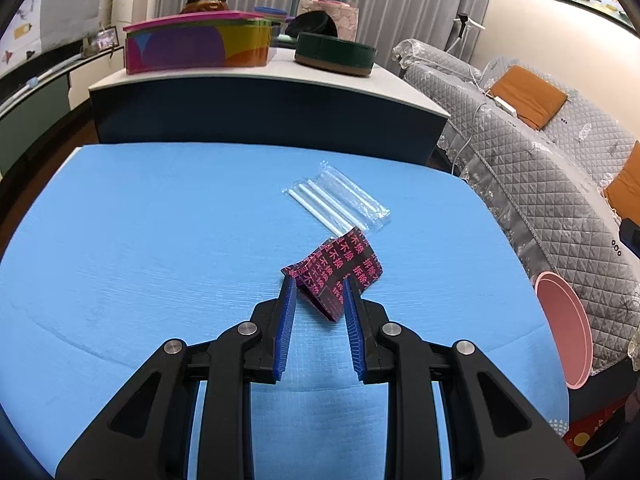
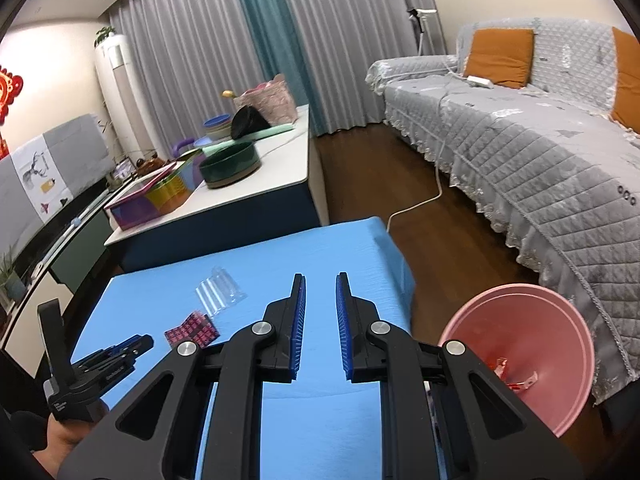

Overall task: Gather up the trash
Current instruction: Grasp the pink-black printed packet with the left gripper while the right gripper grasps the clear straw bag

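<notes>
Left wrist view: fingers (image 1: 289, 292) apart, flanking dark wrapper (image 1: 334, 274); right gripper (image 2: 320, 280) empty, spread.

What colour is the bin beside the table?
Pink bin, clearest in the right wrist view.

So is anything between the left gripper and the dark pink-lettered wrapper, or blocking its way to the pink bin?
Nothing visible. The left gripper is open with the wrapper at its fingertips, and bare blue table lies toward the pink bin.
</notes>
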Available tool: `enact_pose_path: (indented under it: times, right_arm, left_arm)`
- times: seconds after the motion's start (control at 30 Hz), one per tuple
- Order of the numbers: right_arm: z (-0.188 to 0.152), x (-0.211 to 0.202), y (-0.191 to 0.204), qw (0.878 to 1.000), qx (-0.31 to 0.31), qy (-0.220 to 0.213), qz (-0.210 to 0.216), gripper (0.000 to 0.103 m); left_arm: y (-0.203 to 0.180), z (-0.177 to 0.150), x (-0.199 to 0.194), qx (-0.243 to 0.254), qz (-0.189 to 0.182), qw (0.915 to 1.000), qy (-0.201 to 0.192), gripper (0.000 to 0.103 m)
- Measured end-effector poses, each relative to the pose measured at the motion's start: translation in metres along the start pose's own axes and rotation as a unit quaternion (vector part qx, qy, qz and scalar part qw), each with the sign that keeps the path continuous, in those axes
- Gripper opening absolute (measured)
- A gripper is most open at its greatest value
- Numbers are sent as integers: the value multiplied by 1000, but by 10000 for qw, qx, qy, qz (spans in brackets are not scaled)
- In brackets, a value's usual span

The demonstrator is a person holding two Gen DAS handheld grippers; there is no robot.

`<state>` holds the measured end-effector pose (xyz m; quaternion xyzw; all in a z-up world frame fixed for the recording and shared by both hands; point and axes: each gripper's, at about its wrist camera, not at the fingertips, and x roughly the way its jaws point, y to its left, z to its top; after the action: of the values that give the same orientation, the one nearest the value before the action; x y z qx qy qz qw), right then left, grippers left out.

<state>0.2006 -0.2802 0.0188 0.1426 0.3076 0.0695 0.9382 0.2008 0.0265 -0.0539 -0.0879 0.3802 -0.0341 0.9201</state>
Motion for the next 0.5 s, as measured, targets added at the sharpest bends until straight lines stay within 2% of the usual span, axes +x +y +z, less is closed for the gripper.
enact_pose_path:
  times: [0.4,0.43,0.47,0.5]
  right_arm:
    - [-7,39,26,9994,-160,283,134,17]
    - [-8,42,28,9993,-178,305,134,17]
    - [-9,44,30,9992,-190,324,133,17]
    - [-10,48,32,9990,-210,358,137,17]
  left_arm:
    - [-2,-3,31,-61,-85,9995,307,25]
    - [-3,-3,34,-33,-79,9993,377,23]
    - [-4,-4,35,-19,-69,9992,400,14]
    - [-4,-3,35,-10,-49,9992,408,11]
